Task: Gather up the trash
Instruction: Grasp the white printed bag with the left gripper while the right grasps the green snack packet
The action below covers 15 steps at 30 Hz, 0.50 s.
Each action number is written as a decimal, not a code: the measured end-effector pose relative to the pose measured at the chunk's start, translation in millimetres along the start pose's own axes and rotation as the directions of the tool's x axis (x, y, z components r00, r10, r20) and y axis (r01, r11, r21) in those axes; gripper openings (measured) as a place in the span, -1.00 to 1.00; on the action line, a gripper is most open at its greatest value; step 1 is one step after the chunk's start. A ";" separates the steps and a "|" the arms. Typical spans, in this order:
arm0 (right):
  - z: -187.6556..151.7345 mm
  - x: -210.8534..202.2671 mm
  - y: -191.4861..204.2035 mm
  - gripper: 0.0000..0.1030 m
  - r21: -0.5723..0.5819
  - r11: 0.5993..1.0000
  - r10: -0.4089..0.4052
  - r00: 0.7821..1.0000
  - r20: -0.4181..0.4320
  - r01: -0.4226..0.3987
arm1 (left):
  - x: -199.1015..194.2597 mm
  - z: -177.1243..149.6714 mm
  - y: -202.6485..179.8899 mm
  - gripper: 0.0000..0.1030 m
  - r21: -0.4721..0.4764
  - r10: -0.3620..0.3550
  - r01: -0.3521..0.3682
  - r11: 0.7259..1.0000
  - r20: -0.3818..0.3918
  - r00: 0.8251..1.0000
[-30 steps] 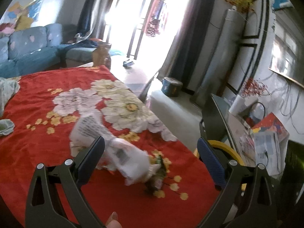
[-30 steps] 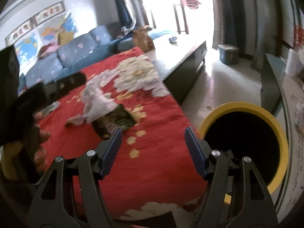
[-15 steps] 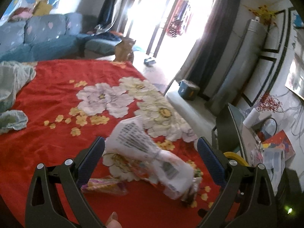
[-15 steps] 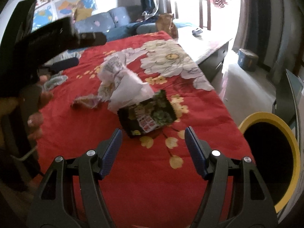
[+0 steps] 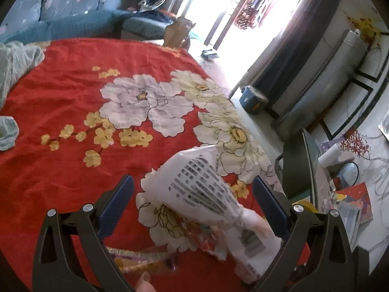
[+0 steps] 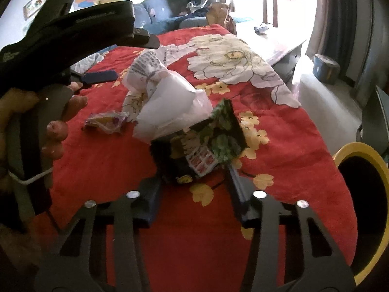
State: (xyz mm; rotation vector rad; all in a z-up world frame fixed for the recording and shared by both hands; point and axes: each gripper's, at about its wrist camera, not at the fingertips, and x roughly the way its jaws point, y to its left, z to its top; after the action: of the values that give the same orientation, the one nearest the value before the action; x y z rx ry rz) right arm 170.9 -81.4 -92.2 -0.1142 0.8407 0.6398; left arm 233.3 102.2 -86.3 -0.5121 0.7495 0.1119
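Observation:
A white printed plastic bag (image 5: 206, 194) lies on the red flowered tablecloth (image 5: 60, 97), between the open fingers of my left gripper (image 5: 192, 194). It also shows in the right wrist view (image 6: 167, 97). A dark green snack packet (image 6: 201, 143) lies against the bag, with its near end between the open fingers of my right gripper (image 6: 194, 192). A small purple and yellow wrapper (image 6: 107, 121) lies left of the bag, and in the left wrist view (image 5: 141, 260). The left gripper and hand (image 6: 48, 73) hover over the bag.
A yellow-rimmed bin (image 6: 362, 206) stands off the table's right edge. Pale green cloth (image 5: 14, 63) lies at the table's far left. A sofa (image 5: 60, 19) is behind, and a cluttered side table (image 5: 345, 194) at right.
Both grippers have moved in toward the trash. The right gripper now has the green packet's near end between its fingers. The left gripper has come down over the white bag.

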 end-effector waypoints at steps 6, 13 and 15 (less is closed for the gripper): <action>-1.9 -2.7 -7.8 -0.56 0.029 0.999 0.013 1.000 0.005 -0.013 | 18.7 3.8 2.7 0.77 -0.026 0.016 -0.017 1.000 -0.038 0.999; -2.7 -3.9 -14.5 -0.62 0.048 0.999 0.014 1.000 0.014 -0.015 | 20.5 0.7 5.3 0.09 -0.028 0.013 -0.015 0.999 -0.040 0.999; -3.1 -5.6 -16.7 -0.64 0.057 0.998 0.013 1.000 0.018 -0.014 | 15.4 -0.3 4.9 0.00 -0.025 0.006 -0.006 1.000 -0.024 1.000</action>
State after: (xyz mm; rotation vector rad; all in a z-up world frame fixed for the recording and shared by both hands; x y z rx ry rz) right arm 175.6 -98.7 -92.8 -0.0517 0.8429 0.6277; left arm 243.1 105.0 -98.9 -0.5360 0.7738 0.1212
